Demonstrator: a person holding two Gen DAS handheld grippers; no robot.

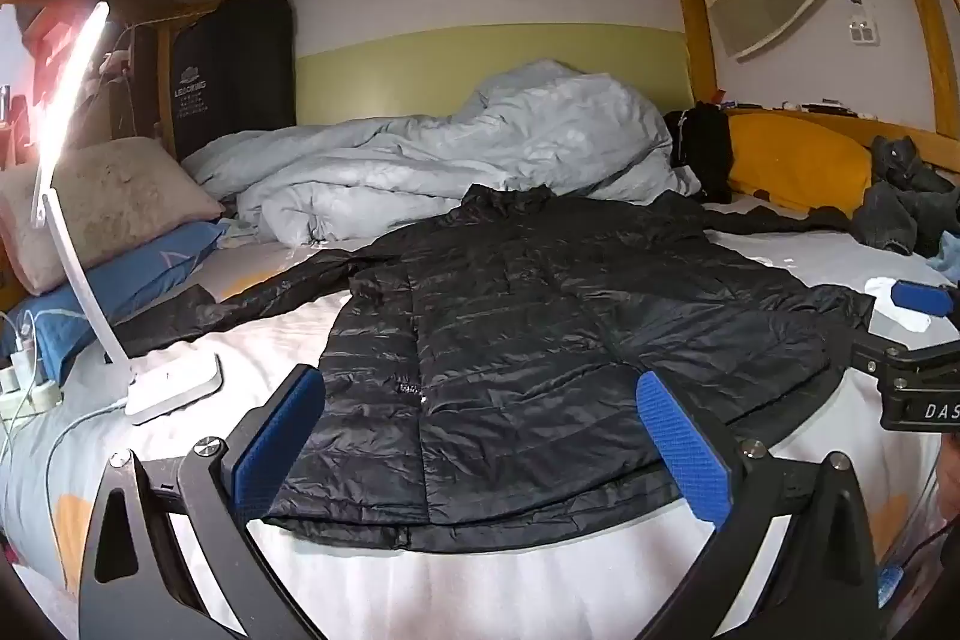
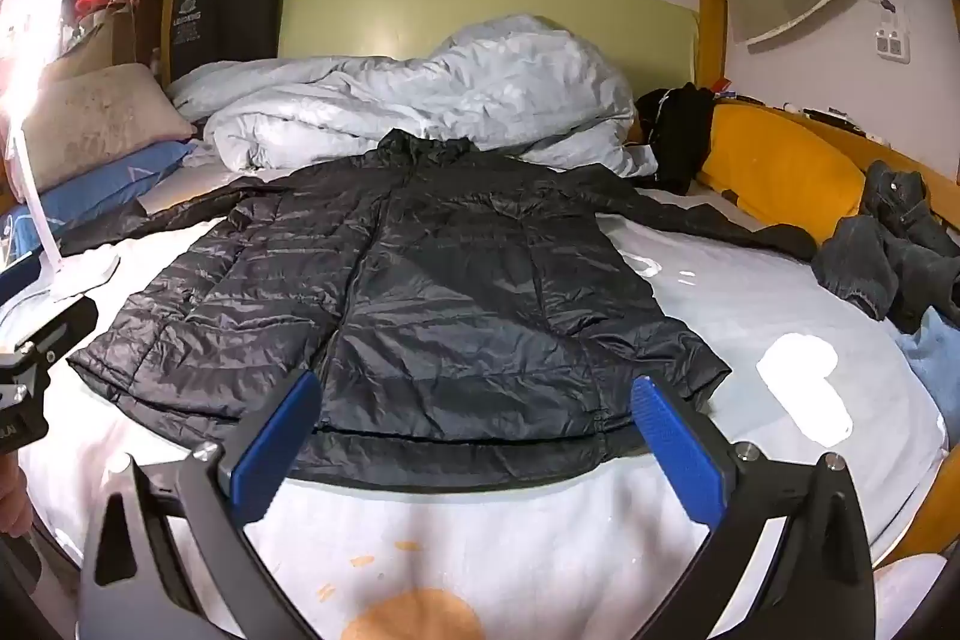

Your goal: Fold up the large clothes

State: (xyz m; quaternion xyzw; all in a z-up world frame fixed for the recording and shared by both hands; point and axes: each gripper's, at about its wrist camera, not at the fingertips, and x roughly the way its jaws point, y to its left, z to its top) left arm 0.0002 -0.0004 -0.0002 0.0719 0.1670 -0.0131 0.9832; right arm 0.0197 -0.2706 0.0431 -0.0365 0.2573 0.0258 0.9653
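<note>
Bed (image 2: pixel 750 292): black jacket (image 2: pixel 408 292) lies flat and spread on the sheet, long axis running from the near hem to the collar at the far duvet (image 2: pixel 420 100), sleeves out to both sides. Left gripper (image 1: pixel 480 424) and right gripper (image 2: pixel 474 430): jaws spread wide above the hem, holding nothing.

A black puffer jacket (image 2: pixel 420 280) lies spread flat on the bed (image 2: pixel 750 292), front up, sleeves stretched out to both sides and its hem nearest the camera. The right hand-held gripper (image 2: pixel 477 436) hangs just above that hem with its blue pads (image 2: pixel 678 448) wide apart and nothing between them. Behind the jacket sits a crumpled pale blue duvet (image 2: pixel 420 88). A yellow cushion (image 2: pixel 780 178) and dark clothes (image 2: pixel 888 244) lie on the right, pillows (image 2: pixel 96 124) and a white desk lamp (image 2: pixel 66 268) on the left.
</note>
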